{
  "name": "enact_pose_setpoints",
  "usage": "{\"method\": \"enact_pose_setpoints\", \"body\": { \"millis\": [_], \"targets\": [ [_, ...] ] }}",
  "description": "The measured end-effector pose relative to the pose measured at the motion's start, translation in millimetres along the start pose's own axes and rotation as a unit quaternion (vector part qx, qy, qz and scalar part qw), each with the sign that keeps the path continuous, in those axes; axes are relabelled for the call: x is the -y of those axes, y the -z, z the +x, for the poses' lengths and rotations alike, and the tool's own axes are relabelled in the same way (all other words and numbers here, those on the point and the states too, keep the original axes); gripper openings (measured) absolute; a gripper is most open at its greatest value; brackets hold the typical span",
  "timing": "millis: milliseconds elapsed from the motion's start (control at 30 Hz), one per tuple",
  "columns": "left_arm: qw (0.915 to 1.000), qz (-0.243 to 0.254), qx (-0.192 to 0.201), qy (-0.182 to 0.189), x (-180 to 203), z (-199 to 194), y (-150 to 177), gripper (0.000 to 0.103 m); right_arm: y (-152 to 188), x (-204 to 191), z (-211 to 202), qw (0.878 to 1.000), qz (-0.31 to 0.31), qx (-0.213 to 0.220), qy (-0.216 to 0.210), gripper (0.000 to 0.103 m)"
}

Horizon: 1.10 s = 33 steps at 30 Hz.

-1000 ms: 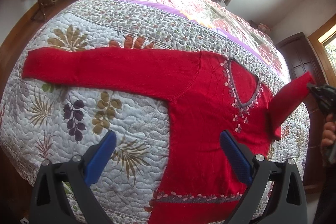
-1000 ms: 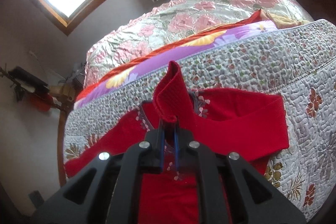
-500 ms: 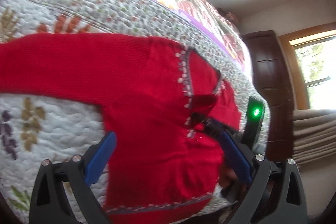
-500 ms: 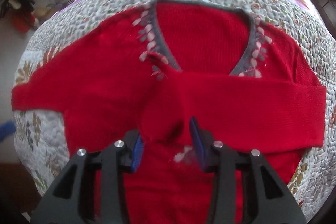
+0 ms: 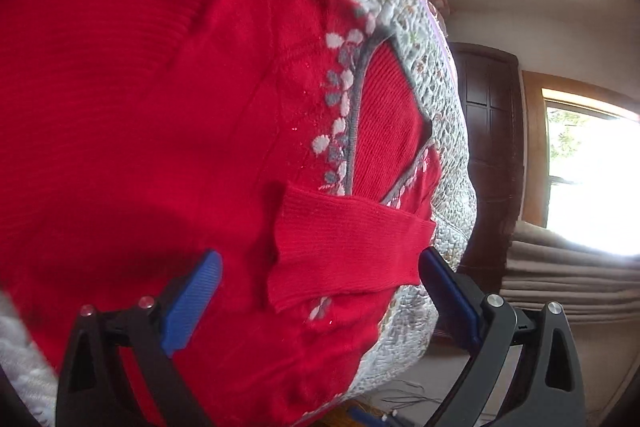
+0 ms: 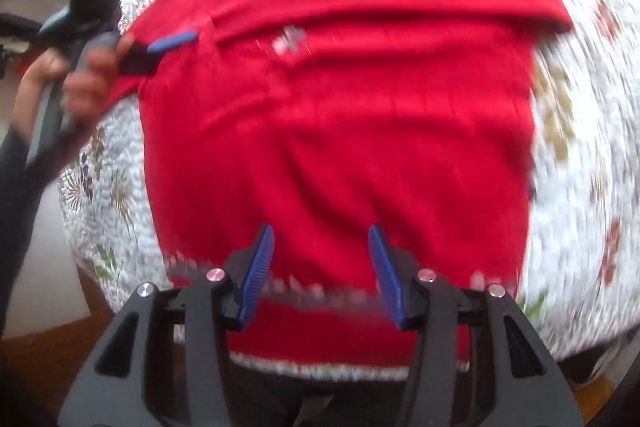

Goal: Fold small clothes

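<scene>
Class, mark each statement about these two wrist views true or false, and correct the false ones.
1. The sweater is blue. False: it is red.
2. One sleeve lies folded across the sweater's chest. True.
3. The right gripper is shut on the sleeve. False: its fingers are open, holding nothing.
4. The left gripper is open. True.
5. The sweater lies on a bare wooden table. False: it lies on a quilt.
</scene>
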<state>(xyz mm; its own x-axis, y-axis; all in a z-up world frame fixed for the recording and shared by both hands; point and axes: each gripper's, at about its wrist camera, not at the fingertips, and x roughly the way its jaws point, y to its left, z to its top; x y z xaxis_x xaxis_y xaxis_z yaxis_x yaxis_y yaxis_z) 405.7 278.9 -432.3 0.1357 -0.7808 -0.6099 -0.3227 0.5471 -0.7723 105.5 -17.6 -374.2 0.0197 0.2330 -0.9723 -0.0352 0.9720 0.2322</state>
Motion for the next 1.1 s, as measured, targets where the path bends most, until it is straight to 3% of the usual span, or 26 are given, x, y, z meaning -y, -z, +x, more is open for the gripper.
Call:
{"method": "enact_pose_setpoints", "body": {
  "millis": [167, 267, 300, 333, 367, 400, 433, 633, 900, 1100],
  "targets": [
    [0.9992, -0.001, -0.033, 0.021, 9.1, 23.4, -3.2, 0.099, 22.9, 3.2, -7.5, 0.999, 0.035, -0.004, -0.013, 0.051],
    [0.9991, -0.007, -0.042, 0.005, 10.7, 31.9, -5.0, 0.098, 27.7, 0.9, -13.6, 0.998, 0.052, -0.002, -0.030, 0.051],
    [0.9991, -0.011, -0.040, 0.006, 12.5, 33.2, -5.8, 0.093, 26.6, -1.4, -14.2, 0.998, 0.052, -0.001, -0.032, 0.051],
    [0.9991, -0.011, -0.041, 0.003, 15.0, 34.9, -5.7, 0.067, 27.1, -3.2, -16.2, 0.998, 0.051, 0.000, -0.032, 0.051],
    [0.9990, -0.006, -0.042, -0.011, 17.1, 35.6, -5.8, 0.052, 27.0, -5.7, -17.9, 0.998, 0.049, 0.002, -0.031, 0.051],
    [0.9986, -0.005, -0.042, -0.032, 18.5, 35.6, -5.9, 0.025, 27.8, -7.3, -20.3, 0.998, 0.048, 0.004, -0.031, 0.051],
    [0.9978, -0.006, -0.048, -0.047, 20.1, 35.4, -7.4, 0.007, 27.9, -6.6, -23.5, 0.998, 0.048, 0.004, -0.031, 0.051],
    [0.9940, 0.063, -0.047, -0.076, 57.9, 24.6, -13.5, 0.003, 31.4, -8.5, -28.5, 0.998, 0.051, 0.007, -0.031, 0.051],
    [0.9790, 0.196, 0.000, -0.055, 146.6, -35.0, -19.9, 0.003, 28.6, -15.1, -24.0, 0.998, 0.047, 0.004, -0.037, 0.051],
    [0.9747, 0.214, 0.028, -0.058, 147.3, -83.0, -30.3, 0.003, 27.0, -22.3, -20.2, 0.998, 0.038, -0.001, -0.040, 0.051]
  ]
}}
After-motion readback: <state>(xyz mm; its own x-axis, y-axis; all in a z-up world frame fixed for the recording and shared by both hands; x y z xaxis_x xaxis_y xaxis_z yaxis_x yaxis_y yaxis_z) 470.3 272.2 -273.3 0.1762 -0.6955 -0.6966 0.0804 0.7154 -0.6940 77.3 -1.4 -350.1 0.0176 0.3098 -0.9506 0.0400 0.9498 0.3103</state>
